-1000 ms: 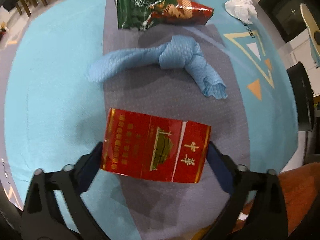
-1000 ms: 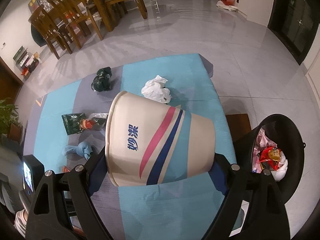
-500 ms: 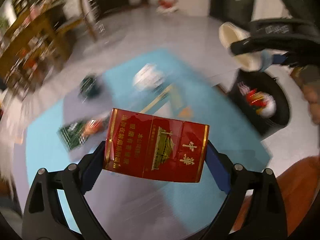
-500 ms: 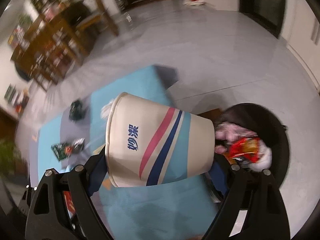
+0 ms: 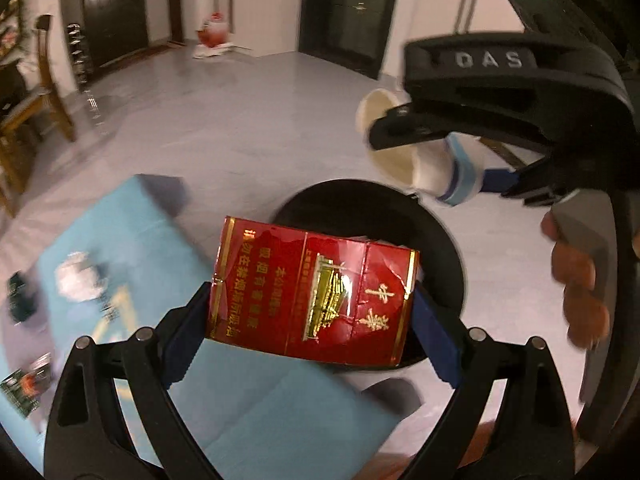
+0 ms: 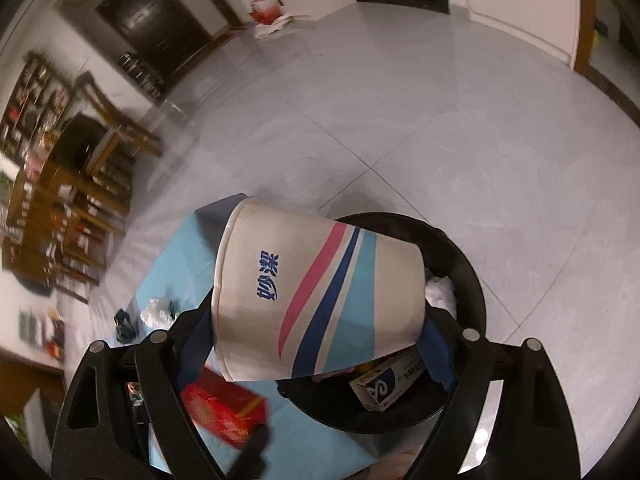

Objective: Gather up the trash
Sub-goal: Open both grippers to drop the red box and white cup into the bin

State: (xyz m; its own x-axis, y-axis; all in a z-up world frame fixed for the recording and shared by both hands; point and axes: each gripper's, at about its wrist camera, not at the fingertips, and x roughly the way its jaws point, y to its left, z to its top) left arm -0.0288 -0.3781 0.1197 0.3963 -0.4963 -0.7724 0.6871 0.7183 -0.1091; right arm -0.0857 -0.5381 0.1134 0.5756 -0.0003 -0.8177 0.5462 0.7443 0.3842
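My left gripper (image 5: 312, 312) is shut on a crumpled red cigarette pack (image 5: 312, 292) and holds it over the near rim of the black trash bin (image 5: 444, 248). My right gripper (image 6: 316, 332) is shut on a beige paper cup (image 6: 316, 300) with pink and blue stripes, held on its side above the same bin (image 6: 472, 280). In the left wrist view the cup (image 5: 404, 148) and the right gripper (image 5: 424, 152) hang above the bin's far side. The red pack also shows in the right wrist view (image 6: 224, 412), below left of the cup.
The bin holds a small carton (image 6: 388, 380) and white paper (image 6: 440, 292). The blue and grey mat (image 5: 132, 240) bears a white paper wad (image 5: 76, 276), a dark wrapper (image 5: 20, 296) and a green snack bag (image 5: 24, 384). Wooden chairs (image 6: 92, 184) stand far left.
Both grippers have swung from over the mat to over the black bin, each with its item still held. The blue cloth has left the left wrist view.
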